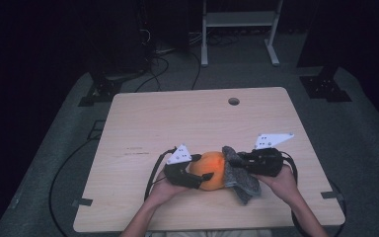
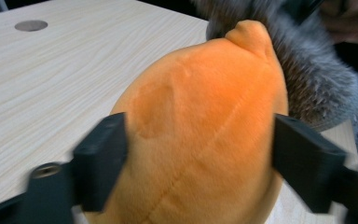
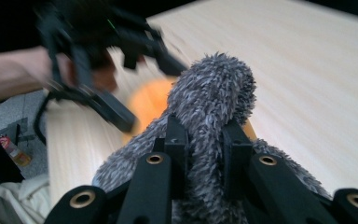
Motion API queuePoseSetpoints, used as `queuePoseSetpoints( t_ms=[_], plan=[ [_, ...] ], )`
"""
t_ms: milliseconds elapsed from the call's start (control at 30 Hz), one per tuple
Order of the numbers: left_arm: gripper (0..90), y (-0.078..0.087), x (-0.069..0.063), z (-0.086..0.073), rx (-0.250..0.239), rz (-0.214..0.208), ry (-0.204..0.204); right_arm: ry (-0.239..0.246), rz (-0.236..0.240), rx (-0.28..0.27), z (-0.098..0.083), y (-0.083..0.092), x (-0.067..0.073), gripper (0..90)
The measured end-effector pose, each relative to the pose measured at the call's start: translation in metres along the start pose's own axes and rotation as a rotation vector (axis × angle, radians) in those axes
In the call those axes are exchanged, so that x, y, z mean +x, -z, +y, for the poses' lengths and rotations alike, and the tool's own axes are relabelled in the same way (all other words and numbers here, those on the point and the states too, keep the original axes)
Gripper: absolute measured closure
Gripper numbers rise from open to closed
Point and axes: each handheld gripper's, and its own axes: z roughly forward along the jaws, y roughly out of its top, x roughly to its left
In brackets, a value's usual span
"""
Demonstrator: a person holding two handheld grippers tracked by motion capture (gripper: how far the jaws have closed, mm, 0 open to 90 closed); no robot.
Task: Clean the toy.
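Note:
An orange plush toy (image 1: 212, 169) lies near the front edge of the wooden table (image 1: 177, 113), with a grey fuzzy cloth (image 1: 239, 178) draped against its right side. My left gripper (image 1: 201, 170) reaches in from the left. In the left gripper view its black jaws straddle the orange plush toy (image 2: 200, 135), one at each flank, with no clear squeeze on it. My right gripper (image 1: 239, 160) comes from the right. In the right gripper view that gripper (image 3: 205, 140) is shut on a bunched fold of the grey fuzzy cloth (image 3: 214, 88), with the plush toy (image 3: 151, 102) beyond.
A round cable hole (image 1: 234, 101) sits near the table's far edge. Bare tabletop stretches behind and to both sides of the toy. Beyond the table stand a white frame (image 1: 239, 19) and dark stands, with cables (image 1: 158, 64) on the grey floor.

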Motion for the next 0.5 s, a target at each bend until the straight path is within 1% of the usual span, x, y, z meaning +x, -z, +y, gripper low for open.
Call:
queuePoseSetpoints(
  t_ms=[33, 67, 100, 133, 167, 200, 233, 300, 367, 400, 433, 467, 500],
  plan=[
    [30.7, -0.001, -0.004, 0.001, 0.0, 0.031, -0.027, 0.027, 0.007, -0.02, 0.006, 0.002, 0.005, 75.7],
    [36.0, -0.001, -0.008, 0.002, -0.002, 0.047, -0.048, 0.041, 0.014, -0.027, 0.01, 0.002, 0.008, 75.6],
    [39.3, -0.002, -0.011, 0.004, 0.002, 0.056, -0.064, 0.056, 0.01, -0.023, 0.014, 0.0, 0.011, 75.6],
    [41.9, -0.001, -0.013, 0.004, -0.006, 0.068, -0.075, 0.071, -0.003, -0.007, 0.016, -0.002, 0.012, 75.6],
    [43.7, 0.001, -0.015, 0.005, -0.019, 0.077, -0.076, 0.078, -0.012, 0.005, 0.016, -0.005, 0.012, 75.6],
    [45.1, 0.003, -0.014, 0.006, -0.029, 0.083, -0.069, 0.067, -0.019, 0.012, 0.014, -0.007, 0.01, 75.7],
    [45.6, 0.006, -0.013, 0.006, -0.03, 0.098, -0.072, 0.053, -0.019, 0.011, 0.012, -0.008, 0.006, 75.7],
    [45.7, 0.01, -0.01, 0.007, -0.042, 0.124, -0.061, 0.032, -0.026, 0.017, 0.006, -0.009, 0.002, 75.7],
    [45.4, 0.016, -0.007, 0.008, -0.046, 0.165, -0.061, 0.022, -0.034, 0.049, -0.002, -0.014, -0.001, 75.6],
    [44.7, 0.016, -0.007, 0.007, -0.035, 0.168, -0.063, 0.017, -0.034, 0.071, -0.006, -0.017, -0.003, 75.6],
    [44.0, 0.016, -0.007, 0.007, -0.027, 0.167, -0.066, 0.007, -0.027, 0.073, -0.008, -0.019, -0.003, 75.6],
    [43.6, 0.015, -0.008, 0.006, -0.029, 0.173, -0.068, -0.008, -0.007, 0.051, -0.008, -0.018, -0.004, 75.6],
    [43.4, 0.013, -0.009, 0.005, -0.027, 0.172, -0.068, -0.007, 0.001, 0.036, -0.006, -0.017, -0.003, 75.6]
  ],
)
